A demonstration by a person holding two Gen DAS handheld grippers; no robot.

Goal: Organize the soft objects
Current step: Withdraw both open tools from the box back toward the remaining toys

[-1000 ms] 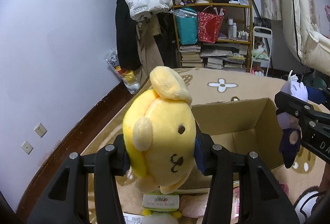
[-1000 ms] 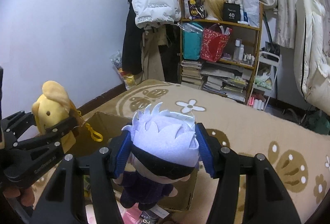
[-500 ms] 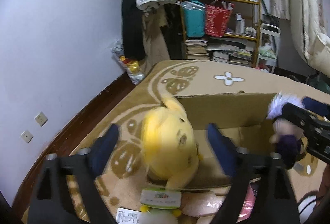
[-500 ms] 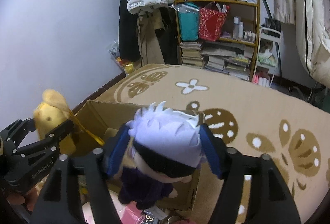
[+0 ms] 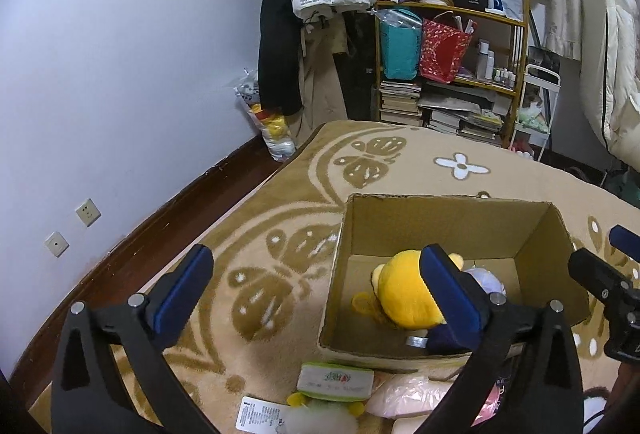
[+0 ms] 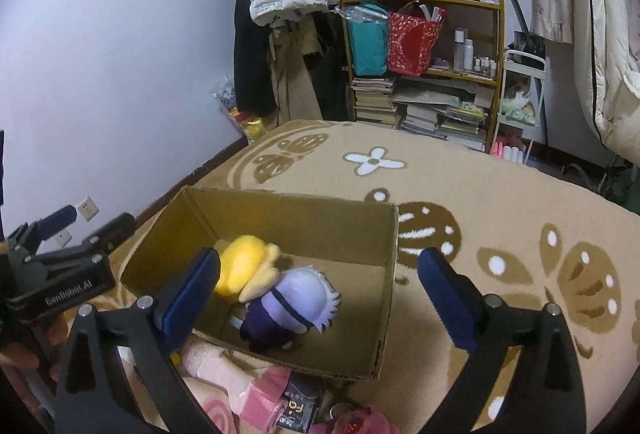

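Jaws of the left gripper (image 5: 316, 286) and right gripper (image 6: 320, 274) are opening wide, empty, above a cardboard box (image 6: 304, 218); inside, a yellow plush (image 6: 240, 266) partly hides behind a white-haired doll (image 6: 296, 302).

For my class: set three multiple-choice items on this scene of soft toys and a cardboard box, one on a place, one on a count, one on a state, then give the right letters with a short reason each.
1. Where does the yellow plush lie?
A. Inside the cardboard box
B. On the bookshelf
C. Between the left gripper's pads

2. How many soft toys lie inside the box?
A. None
B. Two
C. Five

3. How does the right gripper stand?
A. Clamped on the white-haired doll
B. Jaws spread, nothing between the pads
C. Clamped on the box wall

Answers:
1 A: the yellow plush rests on the box floor, beside the doll.
2 B: only the yellow plush and the white-haired doll show inside.
3 B: its blue pads stand wide apart, the jaws opening, with the doll down in the box; the left gripper is likewise empty and opening.
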